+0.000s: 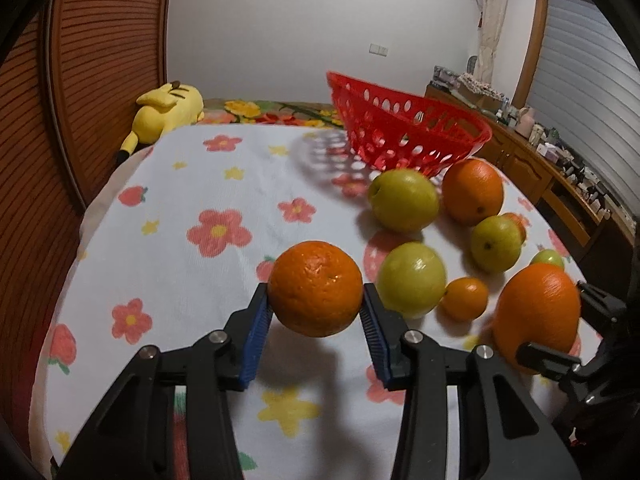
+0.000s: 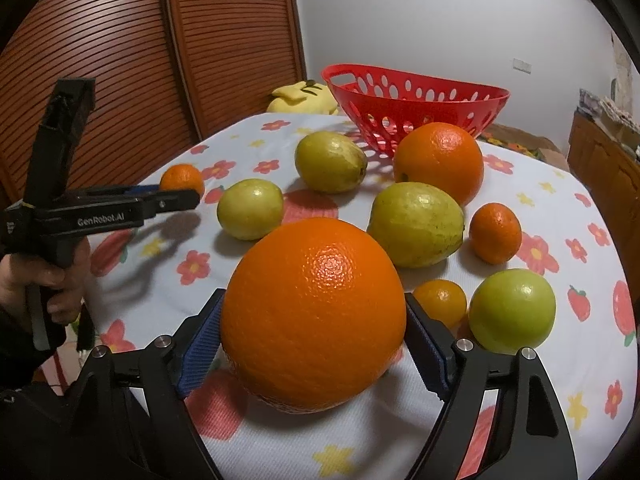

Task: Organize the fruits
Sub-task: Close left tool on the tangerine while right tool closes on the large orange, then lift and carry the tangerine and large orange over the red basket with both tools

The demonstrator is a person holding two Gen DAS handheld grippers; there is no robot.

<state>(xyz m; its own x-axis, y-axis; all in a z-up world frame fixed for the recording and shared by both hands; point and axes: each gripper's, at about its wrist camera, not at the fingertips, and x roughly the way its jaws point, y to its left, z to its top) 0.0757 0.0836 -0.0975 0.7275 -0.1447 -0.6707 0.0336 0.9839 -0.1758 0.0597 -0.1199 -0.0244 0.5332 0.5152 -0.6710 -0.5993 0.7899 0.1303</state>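
Note:
My left gripper point(image 1: 316, 304) is shut on a small orange point(image 1: 315, 289) and holds it just above the flowered cloth; in the right wrist view it shows at the left point(image 2: 182, 192) with that orange point(image 2: 182, 179). My right gripper point(image 2: 314, 344) is shut on a large orange point(image 2: 314, 312) that seems to rest on the cloth; it also shows in the left wrist view point(image 1: 536, 312). A red perforated basket point(image 1: 404, 128) point(image 2: 416, 96) stands empty at the far side. Several green fruits point(image 2: 416, 224) and oranges point(image 2: 440, 160) lie between.
The flowered cloth point(image 1: 200, 200) covers a rounded table. A yellow plush toy point(image 1: 168, 110) lies beyond the far left edge. Brown louvred doors point(image 2: 120, 60) stand to the left. A wooden sideboard point(image 1: 560, 176) with clutter runs along the right.

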